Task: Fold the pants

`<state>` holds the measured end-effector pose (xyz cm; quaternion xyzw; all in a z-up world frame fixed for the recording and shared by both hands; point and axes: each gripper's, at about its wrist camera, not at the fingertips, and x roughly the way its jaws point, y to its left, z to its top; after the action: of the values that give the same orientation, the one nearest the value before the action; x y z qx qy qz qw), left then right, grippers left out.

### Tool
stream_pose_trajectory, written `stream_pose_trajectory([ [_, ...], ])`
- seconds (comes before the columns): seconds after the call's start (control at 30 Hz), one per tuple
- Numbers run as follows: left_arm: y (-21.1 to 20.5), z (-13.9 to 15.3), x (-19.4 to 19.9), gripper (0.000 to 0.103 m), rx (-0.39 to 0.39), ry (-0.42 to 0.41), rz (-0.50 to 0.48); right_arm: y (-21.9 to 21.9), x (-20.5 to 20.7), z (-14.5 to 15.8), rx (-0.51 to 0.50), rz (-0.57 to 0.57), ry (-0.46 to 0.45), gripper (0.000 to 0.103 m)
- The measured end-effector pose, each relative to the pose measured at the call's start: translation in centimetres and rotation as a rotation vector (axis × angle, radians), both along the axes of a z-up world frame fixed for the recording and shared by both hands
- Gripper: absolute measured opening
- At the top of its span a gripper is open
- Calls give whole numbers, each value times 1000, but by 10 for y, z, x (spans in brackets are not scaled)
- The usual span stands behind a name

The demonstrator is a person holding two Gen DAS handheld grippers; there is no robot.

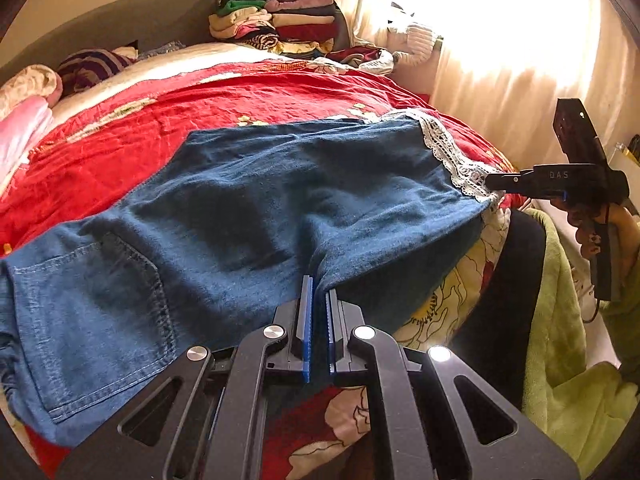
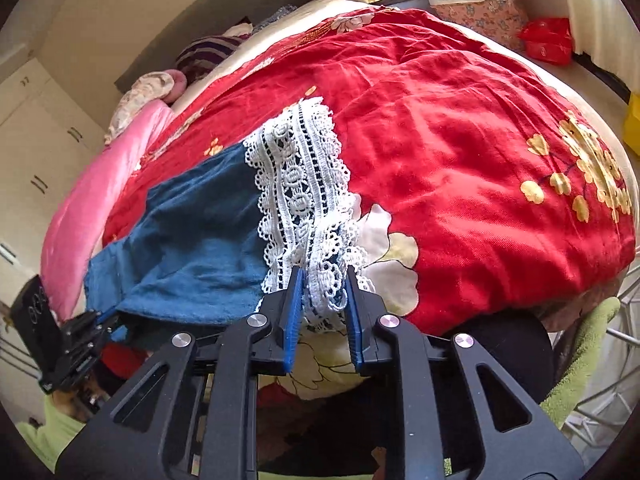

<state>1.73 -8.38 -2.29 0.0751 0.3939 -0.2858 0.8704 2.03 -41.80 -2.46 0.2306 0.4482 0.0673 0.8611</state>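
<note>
Blue denim pants [image 1: 256, 208] lie spread across a red floral bedspread [image 1: 248, 96], their near edge at the side of the bed, gripped at two points by handheld tools. The left gripper [image 1: 319, 300] has its blue-padded fingers [image 1: 307, 320] drawn nearly together on a pinch of denim along the near edge, the fabric rising in a ridge directly ahead of its tips; a stitched back pocket [image 1: 100, 320] lies flat just to its left. The right gripper [image 2: 322, 286] is clamped on the bunched white lace hem [image 2: 298, 184] at the leg end, the lace gathered between its fingers and fanning away over the bedspread. From the left wrist view, that right gripper [image 1: 490, 181] reaches in from the right, touching the lace trim at the bed's corner, well apart from the left tool. Stacks of folded clothes [image 1: 276, 20] sit at the far end of the bed.
</note>
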Motion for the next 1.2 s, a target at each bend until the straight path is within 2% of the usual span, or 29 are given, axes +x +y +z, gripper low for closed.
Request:
stream_pose_trajectory([
  [0.17, -1, -5, -5, 5, 23, 15, -18, 1, 2, -7, -40, -7, 26, 15],
  [0.2, -2, -7, -5, 5, 27, 26, -21, 1, 0, -5, -47, -13, 21, 20],
  [0.27, -2, -10, -5, 5, 26, 40, -26, -1, -5, 3, -78, -34, -3, 25],
  [0.37, -4, -12, -6, 5, 30, 49, -33, 4, -17, 28, -158, -28, -96, 31],
  [0.43, -5, -14, -6, 5, 33, 58, -38, 19, -22, 40, -210, 37, -136, 40],
  [0.57, -3, -14, -12, 6, 45, 71, -42, 69, -21, 42, -289, 253, -172, 40],
  [0.67, 7, -8, -18, 13, 34, 69, -25, 104, -17, 34, -363, 392, -180, 40],
  [0.73, 25, 1, -22, 26, 21, 54, 29, 125, -15, 28, -400, 473, -176, 40],
  [0.77, 33, 4, -22, 28, 14, 52, 52, 135, -15, 26, -427, 510, -180, 40],
  [0.87, 80, 18, -23, 37, -7, 35, 217, 168, -20, 22, -526, 649, -227, 40],
  [0.97, 123, 29, -22, 44, -16, 9, 380, 188, -22, 18, -571, 728, -256, 40],
  [1.0, 137, 31, -21, 51, -12, 4, 439, 197, -22, 16, -581, 765, -266, 40],
  [1.13, 176, 29, -10, 63, -23, 38, 578, 218, -20, 8, -639, 832, -262, 40],
  [1.2, 185, 23, -3, 65, -39, 67, 610, 224, -17, 5, -658, 837, -244, 40],
])
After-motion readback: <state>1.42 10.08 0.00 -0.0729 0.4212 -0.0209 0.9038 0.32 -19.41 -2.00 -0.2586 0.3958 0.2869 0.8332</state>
